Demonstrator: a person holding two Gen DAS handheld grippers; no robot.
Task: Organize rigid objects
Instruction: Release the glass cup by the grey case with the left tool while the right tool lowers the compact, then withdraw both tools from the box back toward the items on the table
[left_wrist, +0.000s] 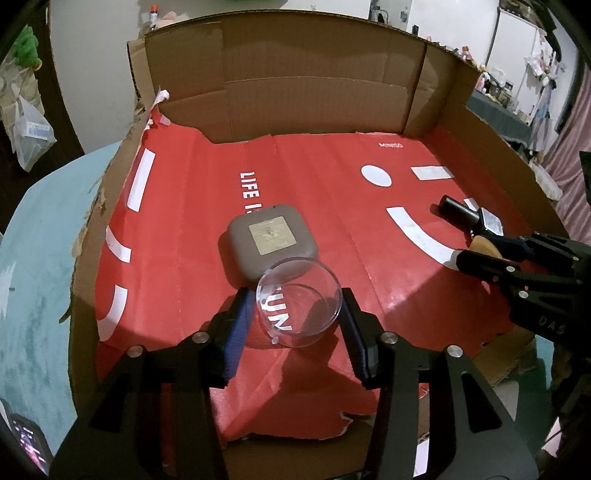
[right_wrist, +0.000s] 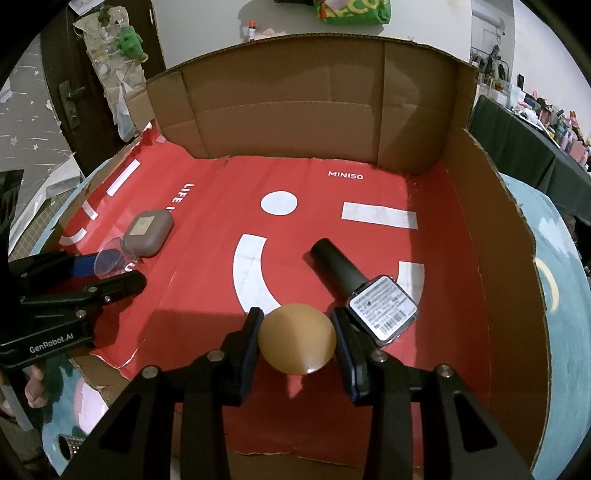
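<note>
A: Where is your left gripper (left_wrist: 298, 321) right now?

B: You have it clenched on the clear round glass cup (left_wrist: 298, 303), the blue pads (left_wrist: 238, 332) pressing its sides. The cup sits tilted, its open mouth turned toward the far wall of the shallow brown cardboard box (left_wrist: 314, 92), low over the red paper sheet with white lettering (left_wrist: 207, 206) that lines the box floor.

A: And what lies just past the cup?

B: The flat grey-brown rounded-square case with a pale label (left_wrist: 272, 240), lying on the red sheet near the middle. The cup's rim overlaps its near edge in your left view; whether they touch, you cannot tell.

A: The right one?

B: Your right gripper (right_wrist: 297, 341) is grasping the round amber-tan disc (right_wrist: 297, 339), a finger closed on each side, near the box's front edge.

A: Anything beside it?

B: The black cylindrical bottle with a square labelled base (right_wrist: 364, 286) lies on its side just to the right, cap pointing toward the far wall, base beside your right finger
</note>
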